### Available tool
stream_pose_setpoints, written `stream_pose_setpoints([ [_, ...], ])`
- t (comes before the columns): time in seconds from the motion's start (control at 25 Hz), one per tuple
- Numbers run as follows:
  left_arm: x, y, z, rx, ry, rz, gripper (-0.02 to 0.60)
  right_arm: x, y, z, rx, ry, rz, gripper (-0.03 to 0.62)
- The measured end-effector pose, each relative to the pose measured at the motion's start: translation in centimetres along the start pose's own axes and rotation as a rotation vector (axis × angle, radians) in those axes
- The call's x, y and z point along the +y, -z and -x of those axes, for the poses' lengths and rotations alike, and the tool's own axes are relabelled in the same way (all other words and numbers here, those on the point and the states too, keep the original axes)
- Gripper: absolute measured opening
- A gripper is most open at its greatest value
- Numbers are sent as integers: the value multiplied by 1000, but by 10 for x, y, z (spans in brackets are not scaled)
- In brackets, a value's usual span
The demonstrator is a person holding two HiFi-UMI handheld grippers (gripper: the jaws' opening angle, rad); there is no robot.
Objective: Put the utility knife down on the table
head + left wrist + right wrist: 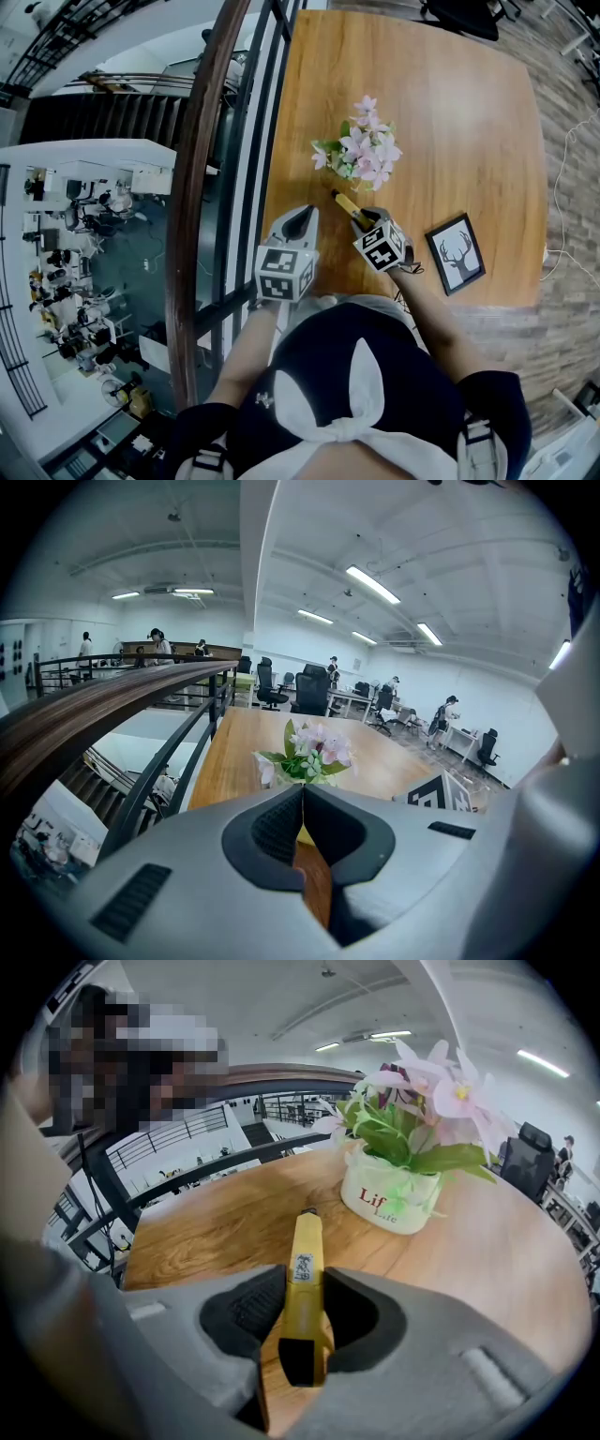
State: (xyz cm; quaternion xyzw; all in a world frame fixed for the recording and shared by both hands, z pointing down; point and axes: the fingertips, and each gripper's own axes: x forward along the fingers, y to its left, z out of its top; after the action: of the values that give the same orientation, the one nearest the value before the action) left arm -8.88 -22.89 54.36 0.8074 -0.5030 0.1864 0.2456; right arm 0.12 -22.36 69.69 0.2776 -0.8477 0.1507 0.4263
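A yellow utility knife (pixel 345 203) (pixel 306 1241) sticks out of my right gripper (pixel 362 218) (pixel 305 1290), which is shut on its handle. Its tip points toward the white flower pot (pixel 389 1199) and hovers close over the wooden table (pixel 469 122); I cannot tell whether it touches the wood. My left gripper (pixel 302 218) (pixel 303 794) is beside it at the table's near left edge, its jaws shut with nothing between them.
The pot of pink flowers (pixel 361 155) stands just beyond the knife tip. A framed deer picture (pixel 457 253) lies to the right of my right gripper. A dark handrail (pixel 202 169) runs along the table's left side, with a drop to a lower floor beyond.
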Motion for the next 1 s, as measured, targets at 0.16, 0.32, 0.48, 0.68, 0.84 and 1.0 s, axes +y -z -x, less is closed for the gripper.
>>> stream_pose_setpoints([
  [0.16, 0, 0, -1, 4, 1, 0, 18, 0, 3, -3, 9, -2, 5, 126],
  [0.32, 0, 2, -1, 7, 2, 0, 18, 0, 3, -5, 10, -5, 4, 126],
  [0.48, -1, 2, -1, 8, 1, -1, 18, 1, 5, -6, 18, -7, 9, 127],
  [0.68, -2, 3, -1, 7, 7, -2, 18, 2, 8, -9, 30, -7, 18, 127],
  [0.84, -2, 5, -2, 9, 7, 0, 18, 2, 12, -12, 50, -7, 29, 127],
  [1.0, -3, 6, -2, 11, 10, 0, 18, 2, 15, -13, 56, -6, 28, 127],
])
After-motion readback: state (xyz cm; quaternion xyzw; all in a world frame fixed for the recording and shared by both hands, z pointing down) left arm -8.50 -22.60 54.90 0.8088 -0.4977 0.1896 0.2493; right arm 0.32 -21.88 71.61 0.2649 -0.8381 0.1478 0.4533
